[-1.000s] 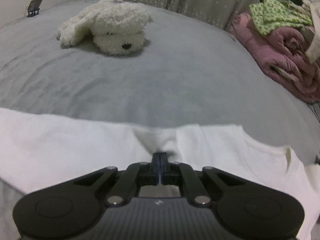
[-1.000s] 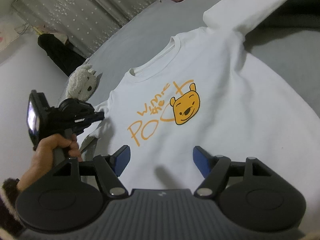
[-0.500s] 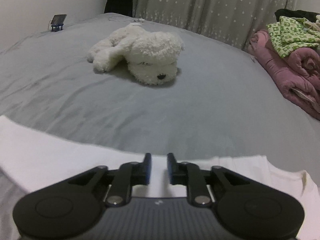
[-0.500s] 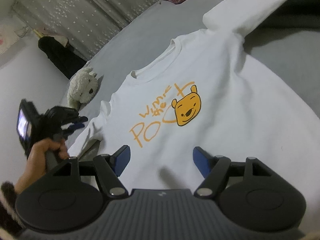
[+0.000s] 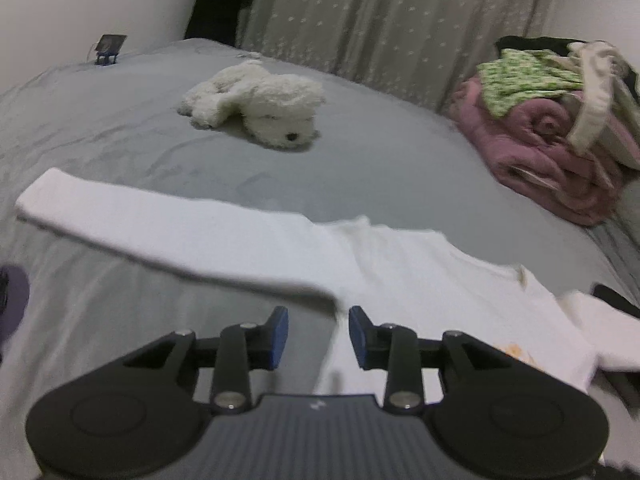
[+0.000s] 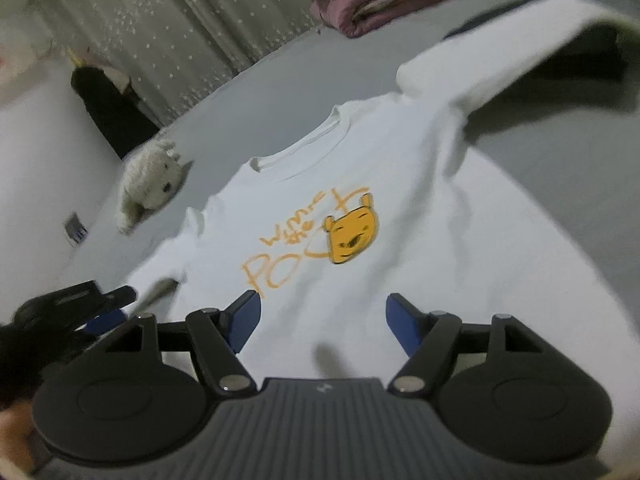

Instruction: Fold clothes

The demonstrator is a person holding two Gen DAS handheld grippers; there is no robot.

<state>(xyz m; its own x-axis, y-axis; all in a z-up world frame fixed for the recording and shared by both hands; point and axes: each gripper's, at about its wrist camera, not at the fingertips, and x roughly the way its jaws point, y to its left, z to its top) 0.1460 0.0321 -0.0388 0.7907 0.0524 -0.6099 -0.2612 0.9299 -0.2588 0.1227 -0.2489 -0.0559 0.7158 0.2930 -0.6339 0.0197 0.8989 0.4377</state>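
A white sweatshirt (image 6: 360,208) lies flat on a big grey bed (image 5: 380,168), front side up. It has an orange bear face (image 6: 352,236) and orange writing on the chest. The neck hole points toward the far curtain (image 5: 380,32).

The left gripper (image 5: 318,338) hangs above the shirt where one sleeve (image 5: 168,228) meets the body. Its blue fingers (image 5: 278,338) are spread apart with nothing between them. That sleeve sticks straight out to the side, and its end stops a little before the bed's edge.

The right gripper (image 6: 322,322) hangs above the bottom part of the shirt, below the writing. Its fingers (image 6: 244,322) are spread wide and hold nothing. The other sleeve (image 6: 492,56) reaches up and away, with a dark shadow under it.

Past the shirt there is a lot of bare grey bed. A fluffy white toy dog (image 5: 260,108) lies there, well apart from the sleeve. A pile of pink and green clothes (image 5: 552,120) sits at the far corner, near the curtain. A small phone on a stand (image 5: 110,46) is at the far side edge.
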